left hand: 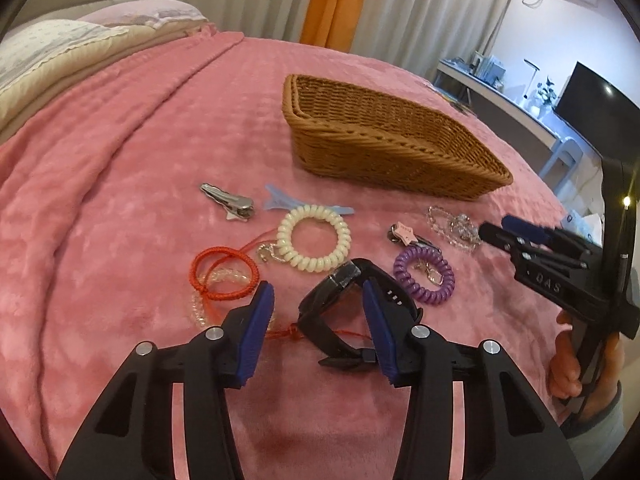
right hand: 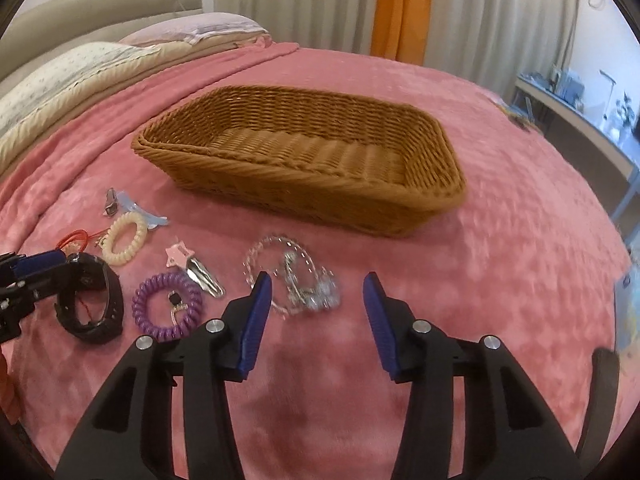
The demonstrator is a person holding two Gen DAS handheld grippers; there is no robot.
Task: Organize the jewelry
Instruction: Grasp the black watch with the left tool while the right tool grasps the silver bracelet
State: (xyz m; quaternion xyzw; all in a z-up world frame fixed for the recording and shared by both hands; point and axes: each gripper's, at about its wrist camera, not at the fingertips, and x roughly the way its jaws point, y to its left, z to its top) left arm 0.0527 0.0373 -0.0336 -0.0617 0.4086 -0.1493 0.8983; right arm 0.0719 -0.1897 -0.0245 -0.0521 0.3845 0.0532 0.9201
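On the pink blanket (left hand: pixel 120 184) the jewelry lies in a loose band on the near side of the wicker basket (right hand: pixel 304 196), which looks empty as far as its inside shows. The left gripper (left hand: pixel 318 292) has its blue pads spread around the black watch (left hand: pixel 332 280): the watch sits between them, nearer the right-hand pad, which seems to be at or almost at the strap, while the left-hand pad stands clearly apart from it, so nothing is pinched yet. The watch's loop rises off the blanket with its strap ends trailing toward the camera, so its long axis runs roughly near to far, along the fingers, not across them. The right gripper (right hand: pixel 316 284) is likewise parted, with the clear beaded bracelet (right hand: pixel 292 276) just beyond and a little left of its tips (the motion blur there makes the exact gap hard to judge); its left-hand pad overlaps the tangle's edge and the right-hand pad has only bare blanket beside it. My reading is that each hand is taking the piece nearest to it, and the basket lies beyond both, closer to the right one. The white coil bracelet (left hand: pixel 314 238), purple coil bracelet (left hand: pixel 424 276) and red cord (left hand: pixel 224 276) lie untouched between and to the left.
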